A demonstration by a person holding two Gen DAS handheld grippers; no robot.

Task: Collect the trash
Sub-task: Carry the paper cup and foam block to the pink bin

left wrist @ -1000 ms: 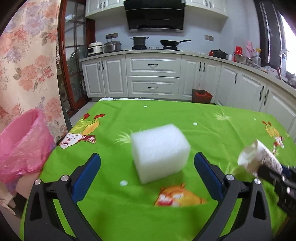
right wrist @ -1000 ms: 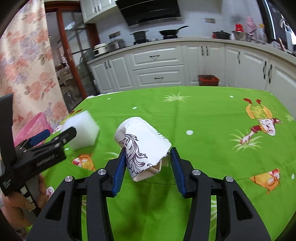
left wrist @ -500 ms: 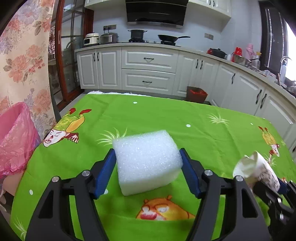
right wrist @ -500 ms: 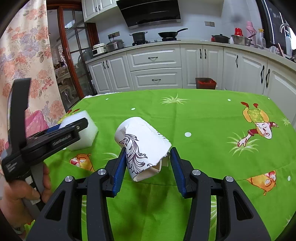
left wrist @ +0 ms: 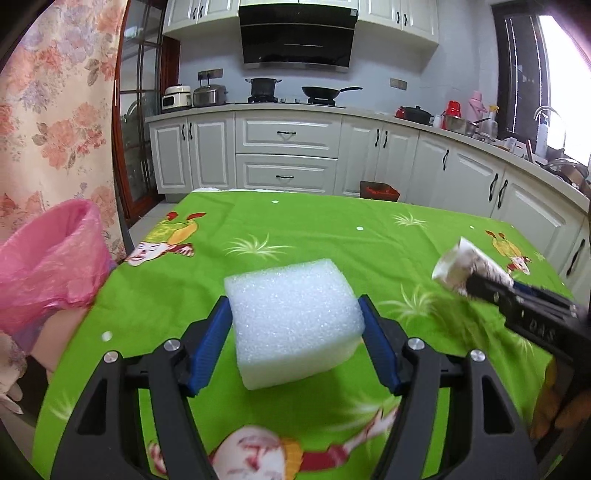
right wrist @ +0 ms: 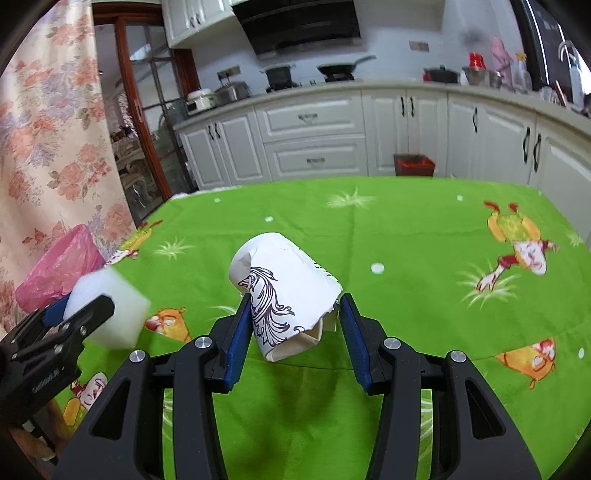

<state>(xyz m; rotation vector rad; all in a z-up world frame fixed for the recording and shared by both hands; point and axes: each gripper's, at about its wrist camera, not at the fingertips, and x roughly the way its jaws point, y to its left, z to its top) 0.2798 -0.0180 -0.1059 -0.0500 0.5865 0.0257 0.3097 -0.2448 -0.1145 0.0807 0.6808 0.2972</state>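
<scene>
Foam block (left wrist: 293,321), white & coarse-pored, sits clamped between the blue pads of the left tongs (left wrist: 295,345). Jaws have just been closing onto it from wide open, and both pads now press its side faces, so the opening is roughly mid-range w/ the block filling the gap. Block looks lifted clear of the green cartoon-print cloth on the tabletop (left wrist: 332,236); in the right wrist view it shows w/ motion blur at the left edge, in front of the pink bag.

Right tongs (right wrist: 291,326) are narrowed onto a crumpled white paper cup (right wrist: 284,295) w/ a dark swirly print. Left pad is tight against the printed wall; right pad meets the cup's crushed lower end, contact there partly hidden by a torn flap. Cup lies tilted, rim end pointing up & away from the camera. In the left wrist view the same cup pokes out past the right tongs' black frame at the right edge, above the cloth.

Pink bin bag (left wrist: 48,266), mouth open, stands off the tabletop's left edge, beside the floral curtain (left wrist: 55,110). Left tongs & foam are nearer to it than the cup is.

Bkgd: white kitchen cabinets (left wrist: 288,155), black range hood (left wrist: 297,35), pot & pan on the hob, small red bin (right wrist: 413,164) on the floor by the cabinets.
</scene>
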